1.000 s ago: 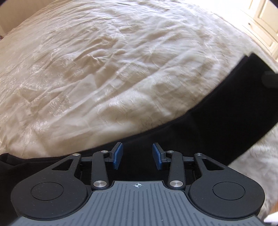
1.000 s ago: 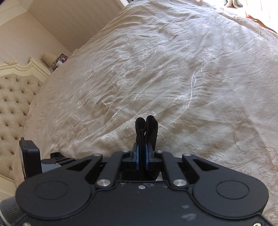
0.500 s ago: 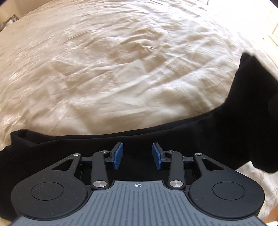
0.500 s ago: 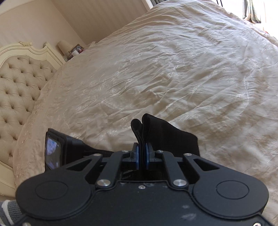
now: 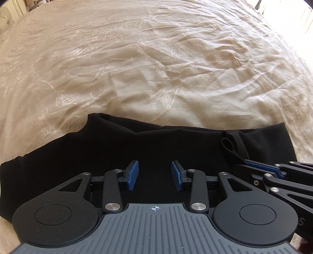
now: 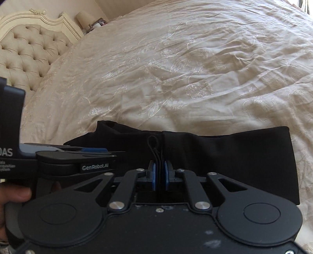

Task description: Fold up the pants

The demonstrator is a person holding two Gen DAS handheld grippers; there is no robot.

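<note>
Black pants (image 5: 117,152) lie doubled in a wide band across the near part of the cream bedspread (image 5: 156,68). Hovering over the middle of that band, my left gripper (image 5: 154,172) is open, its blue pads clear of the cloth. My right gripper (image 6: 160,168) has a thin stack of the pants' (image 6: 234,152) edge upright between its pads. Its jaws are opening, though the pads still touch the cloth. In the left wrist view the right gripper (image 5: 240,162) comes in from the right with a loop of fabric sticking out of it.
A tufted cream headboard (image 6: 29,48) stands at the far left, with a lamp (image 6: 84,17) and small items beside it. A person's hand (image 6: 15,195) holds the left gripper's (image 6: 97,151) handle. Wrinkled bedspread (image 6: 195,68) stretches beyond the pants.
Both grippers swept sideways across the bed. The right one carried the pants' end over, so the long leg now lies as a shorter doubled band. The two grippers are now side by side.
</note>
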